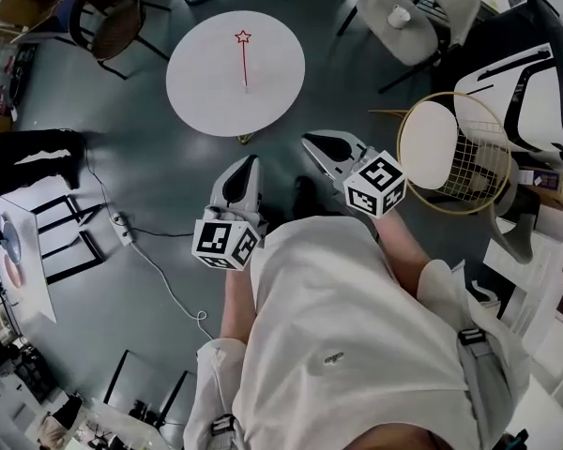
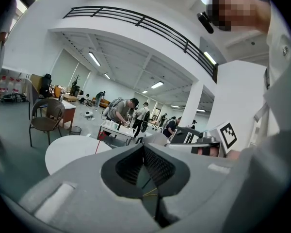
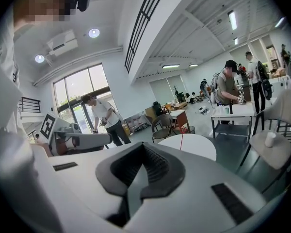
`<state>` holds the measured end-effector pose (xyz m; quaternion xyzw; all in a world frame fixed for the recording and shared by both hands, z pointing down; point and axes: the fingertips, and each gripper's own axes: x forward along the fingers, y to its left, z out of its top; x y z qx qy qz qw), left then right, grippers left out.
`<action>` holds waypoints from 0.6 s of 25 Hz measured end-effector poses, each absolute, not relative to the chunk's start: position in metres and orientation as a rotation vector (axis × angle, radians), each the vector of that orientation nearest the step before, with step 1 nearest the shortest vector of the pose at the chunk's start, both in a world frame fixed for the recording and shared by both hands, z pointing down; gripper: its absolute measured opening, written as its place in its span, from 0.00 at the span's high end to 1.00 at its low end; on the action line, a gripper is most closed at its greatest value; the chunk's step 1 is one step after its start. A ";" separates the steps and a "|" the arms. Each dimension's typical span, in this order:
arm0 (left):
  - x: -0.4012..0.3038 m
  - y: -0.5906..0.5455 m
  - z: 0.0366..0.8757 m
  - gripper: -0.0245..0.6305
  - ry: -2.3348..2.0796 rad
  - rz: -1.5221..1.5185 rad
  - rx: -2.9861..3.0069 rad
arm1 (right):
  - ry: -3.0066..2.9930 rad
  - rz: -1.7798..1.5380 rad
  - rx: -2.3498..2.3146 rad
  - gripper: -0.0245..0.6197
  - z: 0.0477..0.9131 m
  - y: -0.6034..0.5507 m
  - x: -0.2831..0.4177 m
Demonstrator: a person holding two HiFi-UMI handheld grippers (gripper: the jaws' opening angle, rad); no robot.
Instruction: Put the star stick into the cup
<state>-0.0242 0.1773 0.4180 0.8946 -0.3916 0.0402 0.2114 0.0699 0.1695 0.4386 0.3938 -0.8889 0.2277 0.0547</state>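
Left tongs (image 1: 251, 162), right tongs (image 1: 309, 141), both closed, empty

Found bare grey floor (image 1: 169, 167) between the round surface (image 1: 202, 78) and the left tool (image 1: 251, 161) and right tool (image 1: 311, 142), both with jaws together and nothing held. Saw the surface bare all round the star stick (image 1: 245, 62) standing near its middle. Noted a brown chair (image 1: 113, 17) just off its far left edge, a grey chair (image 1: 422, 36) well to its right, a racket (image 1: 455, 153) at its near right, and a cable (image 1: 159, 270) across the floor at its near left.
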 end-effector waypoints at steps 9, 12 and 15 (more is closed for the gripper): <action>-0.034 0.178 0.421 0.95 -1.126 0.098 2.455 | -2.702 0.689 1.163 0.95 0.438 0.172 0.062; -0.034 0.177 0.420 0.95 -1.129 0.107 2.459 | -2.703 0.688 1.158 0.95 0.438 0.170 0.061; -0.036 0.180 0.420 0.95 -1.137 0.114 2.460 | -2.711 0.681 1.144 0.95 0.437 0.171 0.057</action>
